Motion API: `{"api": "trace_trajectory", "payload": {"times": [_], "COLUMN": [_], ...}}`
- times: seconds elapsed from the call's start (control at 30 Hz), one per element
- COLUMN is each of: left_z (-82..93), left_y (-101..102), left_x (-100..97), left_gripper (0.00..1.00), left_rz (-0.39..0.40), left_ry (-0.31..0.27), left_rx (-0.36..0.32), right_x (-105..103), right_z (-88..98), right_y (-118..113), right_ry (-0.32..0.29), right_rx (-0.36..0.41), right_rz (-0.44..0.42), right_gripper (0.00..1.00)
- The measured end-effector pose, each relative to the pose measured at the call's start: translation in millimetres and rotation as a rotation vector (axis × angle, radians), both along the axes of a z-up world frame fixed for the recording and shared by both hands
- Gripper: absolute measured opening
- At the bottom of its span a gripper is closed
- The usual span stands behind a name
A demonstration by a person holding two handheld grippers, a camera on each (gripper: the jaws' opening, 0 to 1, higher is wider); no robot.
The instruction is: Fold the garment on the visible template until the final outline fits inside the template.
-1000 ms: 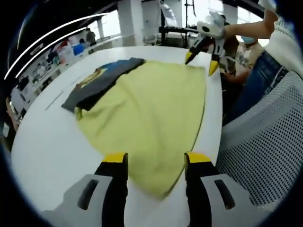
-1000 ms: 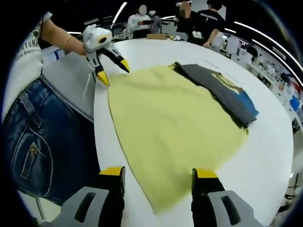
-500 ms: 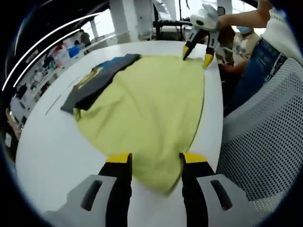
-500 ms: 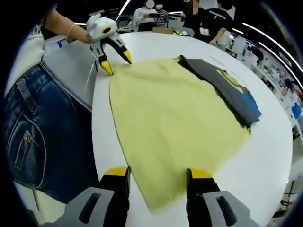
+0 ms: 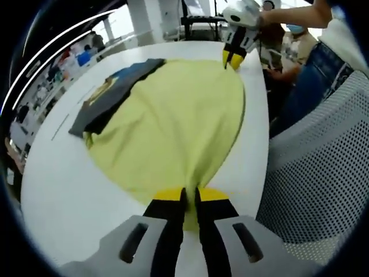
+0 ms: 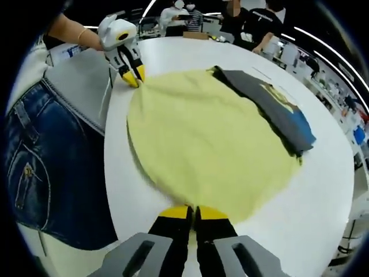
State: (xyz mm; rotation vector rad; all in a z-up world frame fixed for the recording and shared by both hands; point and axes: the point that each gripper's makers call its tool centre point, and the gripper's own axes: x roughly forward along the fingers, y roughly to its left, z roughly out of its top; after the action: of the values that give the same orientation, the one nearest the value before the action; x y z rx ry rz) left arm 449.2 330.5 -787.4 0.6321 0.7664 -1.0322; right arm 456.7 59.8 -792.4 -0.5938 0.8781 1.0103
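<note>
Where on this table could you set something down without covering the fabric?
Bare white table lies beyond the dark garment, and a strip borders the yellow garment on that same side. The edge by the person's jeans is narrow, crowded by both grippers.

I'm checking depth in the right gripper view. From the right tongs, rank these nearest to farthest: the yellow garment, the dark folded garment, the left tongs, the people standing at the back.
1. Yellow garment: pinched in the right tongs.
2. Dark folded garment: on the yellow garment's right edge, farther up the table.
3. Left tongs: at the yellow garment's far corner, upper left.
4. People: past the table, at top.
</note>
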Motion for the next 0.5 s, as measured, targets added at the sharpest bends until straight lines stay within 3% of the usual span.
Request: {"api": "trace_trajectory", "payload": {"times": [0.17, 0.5], "left_z": [9.3, 15.1], "left_y": [-3, -3], "left_x": [-4.4, -10.9], "left_gripper": [0.01, 0.01], "left_rz": [0.027, 0.026], "left_ry": [0.02, 0.012], "left_rx": [-0.024, 0.006], "right_x": [-3, -9], "right_z": [8.0, 16.1], "right_y": [-1, -1], "right_ry": [-0.001, 0.004], "right_rx": [0.002, 0.031], "right_rz": [-0.003, -0.022], "right_gripper": [0.0, 0.0]}}
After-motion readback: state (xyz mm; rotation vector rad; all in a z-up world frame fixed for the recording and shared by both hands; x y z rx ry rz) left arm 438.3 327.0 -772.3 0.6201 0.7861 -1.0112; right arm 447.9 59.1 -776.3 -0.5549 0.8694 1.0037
